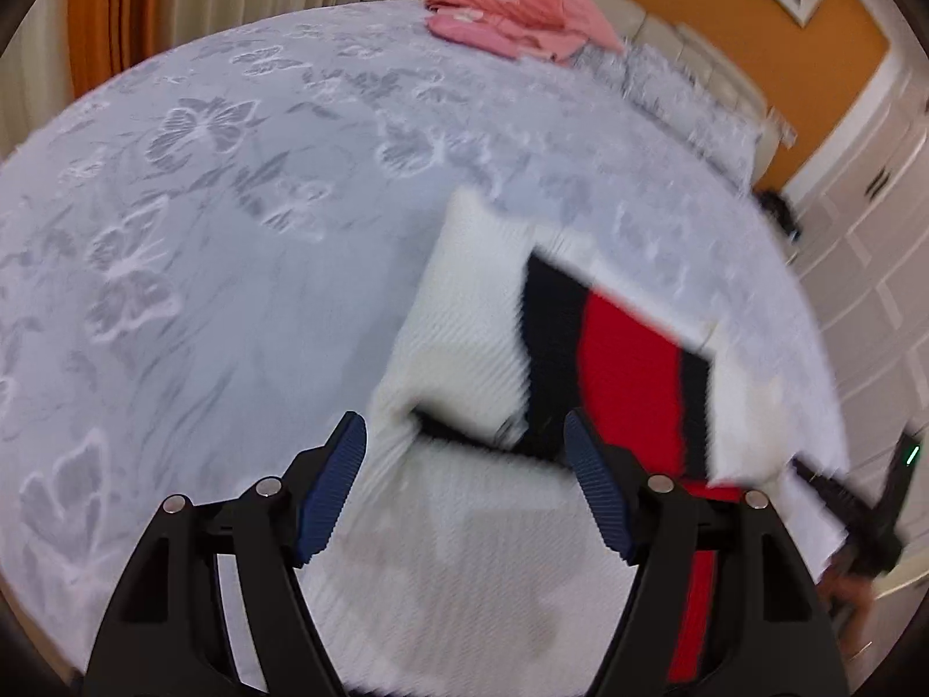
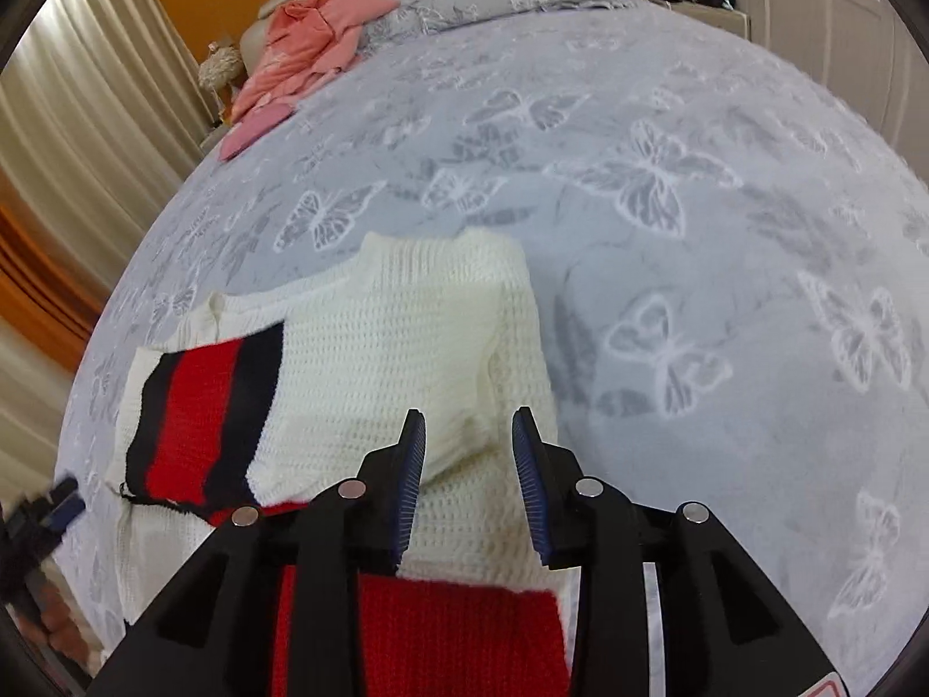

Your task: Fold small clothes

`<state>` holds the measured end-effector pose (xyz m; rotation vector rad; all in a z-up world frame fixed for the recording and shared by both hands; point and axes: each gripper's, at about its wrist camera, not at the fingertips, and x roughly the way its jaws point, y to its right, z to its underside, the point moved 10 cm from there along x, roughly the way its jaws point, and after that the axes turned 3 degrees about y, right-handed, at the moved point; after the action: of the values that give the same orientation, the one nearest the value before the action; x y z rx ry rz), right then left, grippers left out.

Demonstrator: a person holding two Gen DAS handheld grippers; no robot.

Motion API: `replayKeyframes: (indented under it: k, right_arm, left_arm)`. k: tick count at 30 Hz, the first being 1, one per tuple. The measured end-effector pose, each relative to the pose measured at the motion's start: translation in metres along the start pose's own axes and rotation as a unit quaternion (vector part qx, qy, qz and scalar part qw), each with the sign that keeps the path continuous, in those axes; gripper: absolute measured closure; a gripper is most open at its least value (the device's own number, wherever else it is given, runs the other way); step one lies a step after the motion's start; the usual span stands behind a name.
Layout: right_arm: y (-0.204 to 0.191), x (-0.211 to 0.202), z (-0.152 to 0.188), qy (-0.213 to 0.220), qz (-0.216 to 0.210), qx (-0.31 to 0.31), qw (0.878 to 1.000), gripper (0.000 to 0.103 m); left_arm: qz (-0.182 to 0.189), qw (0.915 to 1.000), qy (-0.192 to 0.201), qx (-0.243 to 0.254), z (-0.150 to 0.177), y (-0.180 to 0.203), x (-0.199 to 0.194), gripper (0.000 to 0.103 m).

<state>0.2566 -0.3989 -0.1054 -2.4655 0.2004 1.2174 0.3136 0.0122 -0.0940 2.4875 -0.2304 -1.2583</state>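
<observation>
At the far left of the left wrist view, orange and cream curtains [image 1: 133, 6] are seen behind a bed [image 1: 203, 267] covered with a pale grey butterfly-print spread. A pile of pink clothes [image 1: 511, 6] is laid at the bed's far end, just beside grey patterned pillows [image 1: 685, 93].

Nearer the camera, a white knitted sweater [image 1: 464, 337] with a red panel edged in black is spread on the bed, its sleeves folded inward over the body. The left hand-held gripper [image 1: 464, 447] is held above the sweater's lower part with its blue-padded fingers [image 1: 334, 488] set wide apart; no cloth is pinched between them. This view is blurred, so it cannot be told whether the pads brush the knit.

In the right wrist view the sweater [image 2: 395, 348] is seen with the striped sleeve lying to the left and a white folded sleeve to the right. The right hand-held gripper [image 2: 467, 459] is poised over the white fold, its jaws parted by a narrow gap, and nothing is seen clamped in them. White panelled doors [image 2: 813, 6] are seen at the far right.
</observation>
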Motion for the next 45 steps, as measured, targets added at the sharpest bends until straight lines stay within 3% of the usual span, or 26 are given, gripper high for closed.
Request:
replayKeyframes:
  k: [2, 4, 7, 9, 12, 14, 16, 17, 19, 22, 26, 32, 33, 35, 37, 40, 42, 45]
  right_arm:
    - [-0.01, 0.004, -0.004, -0.005, -0.023, 0.0, 1.0, 0.096]
    - [-0.019, 0.017, -0.004, -0.016, -0.031, -0.008, 0.999, 0.098]
    - [-0.002, 0.053, 0.016, -0.074, 0.037, -0.036, 0.996, 0.103]
    - [0.002, 0.047, 0.013, -0.066, 0.027, -0.018, 0.997, 0.103]
    - [-0.004, 0.027, 0.002, -0.029, 0.019, -0.018, 0.999, 0.103]
    - [0.004, 0.047, 0.021, -0.076, 0.042, -0.044, 0.995, 0.103]
    - [0.005, 0.039, 0.018, -0.065, 0.034, -0.038, 0.997, 0.103]
    - [0.004, 0.028, 0.016, -0.063, 0.035, -0.031, 0.997, 0.101]
    - [0.001, -0.004, 0.014, -0.038, 0.035, -0.03, 0.998, 0.088]
    - [0.001, -0.048, 0.032, -0.01, 0.045, -0.055, 0.997, 0.078]
    - [0.007, -0.083, 0.083, -0.012, 0.052, -0.068, 0.996, 0.076]
    - [0.004, -0.106, 0.156, -0.049, 0.05, -0.057, 0.996, 0.075]
    - [0.002, -0.108, 0.16, -0.051, 0.048, -0.053, 0.996, 0.075]
    - [0.002, -0.121, 0.17, -0.047, 0.05, -0.043, 0.997, 0.058]
    - [0.007, -0.136, 0.179, -0.043, 0.052, -0.029, 0.997, 0.049]
    - [0.017, -0.149, 0.196, -0.054, 0.054, -0.021, 0.997, 0.046]
    - [0.027, -0.158, 0.214, -0.068, 0.059, -0.017, 0.996, 0.043]
    - [0.039, -0.167, 0.244, -0.107, 0.04, 0.008, 0.993, 0.041]
  left_arm:
    - [0.021, 0.9996, 0.012, -0.014, -0.017, 0.013, 0.007, 0.03]
    - [0.01, 0.9998, 0.018, -0.002, -0.026, 0.021, 0.02, 0.027]
    - [-0.047, 0.9983, -0.008, 0.034, -0.021, 0.016, 0.056, 0.027]
    - [-0.068, 0.9958, -0.043, 0.043, -0.009, 0.009, 0.075, 0.027]
    - [-0.094, 0.9929, -0.045, 0.058, -0.002, -0.001, 0.081, 0.027]
    - [-0.101, 0.9912, -0.059, 0.063, 0.005, -0.007, 0.086, 0.027]
    - [-0.101, 0.9913, -0.065, 0.054, 0.01, -0.012, 0.085, 0.025]
    - [-0.1, 0.9918, -0.064, 0.047, 0.011, -0.014, 0.079, 0.026]
    - [-0.106, 0.9912, -0.06, 0.051, 0.012, -0.016, 0.065, 0.027]
    - [-0.12, 0.9877, -0.032, 0.095, 0.015, -0.012, 0.031, 0.027]
    - [-0.146, 0.9769, -0.007, 0.155, 0.027, -0.003, -0.006, 0.027]
    - [-0.148, 0.9706, -0.012, 0.189, 0.054, 0.004, -0.041, 0.026]
    - [-0.147, 0.97, -0.016, 0.193, 0.059, 0.005, -0.046, 0.026]
    - [-0.145, 0.9698, -0.024, 0.195, 0.07, 0.006, -0.054, 0.026]
    - [-0.144, 0.9698, -0.03, 0.194, 0.08, 0.003, -0.063, 0.024]
    - [-0.139, 0.9734, -0.046, 0.176, 0.103, -0.011, -0.078, 0.02]
    - [-0.117, 0.9791, -0.082, 0.144, 0.129, -0.025, -0.085, 0.02]
    - [-0.098, 0.9813, -0.134, 0.098, 0.171, -0.051, -0.097, 0.02]
